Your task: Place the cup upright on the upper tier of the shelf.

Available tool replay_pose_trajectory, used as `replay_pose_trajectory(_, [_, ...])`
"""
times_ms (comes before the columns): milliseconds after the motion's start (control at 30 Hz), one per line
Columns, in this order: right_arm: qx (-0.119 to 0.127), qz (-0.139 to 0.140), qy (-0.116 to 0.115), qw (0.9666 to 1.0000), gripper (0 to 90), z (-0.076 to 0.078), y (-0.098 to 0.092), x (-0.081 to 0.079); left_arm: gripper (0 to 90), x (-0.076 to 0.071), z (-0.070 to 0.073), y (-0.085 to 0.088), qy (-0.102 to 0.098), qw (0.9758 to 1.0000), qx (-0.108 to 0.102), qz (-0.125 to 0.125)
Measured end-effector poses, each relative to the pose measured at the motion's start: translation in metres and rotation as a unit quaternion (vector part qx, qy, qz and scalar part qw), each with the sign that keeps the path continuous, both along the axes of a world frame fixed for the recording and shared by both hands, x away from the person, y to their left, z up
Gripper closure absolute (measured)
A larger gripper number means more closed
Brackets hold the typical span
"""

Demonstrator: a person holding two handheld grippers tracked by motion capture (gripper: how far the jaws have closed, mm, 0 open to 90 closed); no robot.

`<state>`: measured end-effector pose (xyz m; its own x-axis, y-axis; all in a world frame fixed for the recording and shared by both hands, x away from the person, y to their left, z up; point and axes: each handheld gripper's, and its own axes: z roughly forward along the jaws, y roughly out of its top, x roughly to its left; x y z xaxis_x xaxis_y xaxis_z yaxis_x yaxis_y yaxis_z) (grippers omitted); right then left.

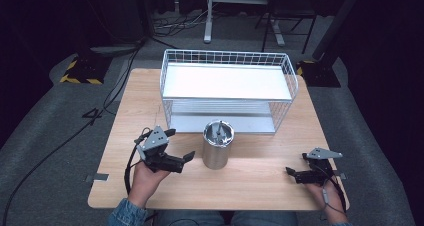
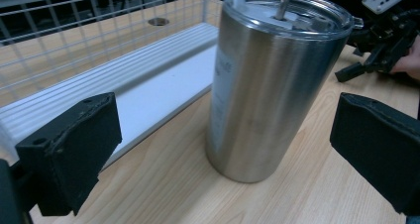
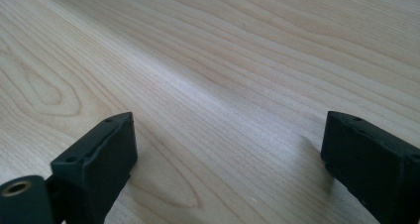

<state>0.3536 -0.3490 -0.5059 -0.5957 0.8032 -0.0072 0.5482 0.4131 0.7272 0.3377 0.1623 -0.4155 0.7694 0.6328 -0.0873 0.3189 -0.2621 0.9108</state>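
A stainless steel tumbler [image 1: 218, 145] with a clear lid and a metal straw stands upright on the wooden table [image 1: 145, 101], just in front of the wire rack. My left gripper [image 1: 180, 145] is open immediately to its left, jaws pointing at it and spread wide. In the left gripper view the tumbler [image 2: 267, 85] stands a short way ahead between the two jaw pads [image 2: 69, 154], untouched. My right gripper [image 1: 296, 164] rests open near the table's front right corner, and its own view has the gripper [image 3: 228, 140] over bare wood with nothing between the jaws.
A white two-tier wire rack [image 1: 227, 86] with bare shelves takes up the back half of the table. Its lower shelf [image 2: 148, 85] runs close behind the tumbler. Cables, stands and desk legs sit on the grey floor beyond the table.
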Motion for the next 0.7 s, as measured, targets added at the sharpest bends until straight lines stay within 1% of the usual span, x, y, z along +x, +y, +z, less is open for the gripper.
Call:
replay_pose_trajectory(67, [0.000,0.000,0.000,1.0000,7.4,0.000,0.000,0.000,0.0,0.003,-0.001,-0.007,0.004,1.0000,-0.002,-0.009])
replay_pose_trajectory(267, [0.000,0.000,0.000,1.0000,7.4,0.000,0.000,0.000,0.0,0.008,-0.004,-0.024,0.001,0.9996,-0.003,-0.028])
replay_pose_trajectory(367, [0.000,0.000,0.000,1.0000,7.4,0.000,0.000,0.000,0.0,0.010,-0.006,-0.030,-0.004,0.9996,-0.003,-0.027])
replay_pose_trajectory(600, [0.000,0.000,0.000,1.0000,7.4,0.000,0.000,0.000,0.0,0.016,-0.010,-0.042,-0.005,0.9995,-0.015,-0.028])
replay_pose_trajectory(700, [0.000,0.000,0.000,1.0000,7.4,0.000,0.000,0.000,0.0,0.018,-0.011,-0.046,-0.010,0.9995,-0.013,-0.028])
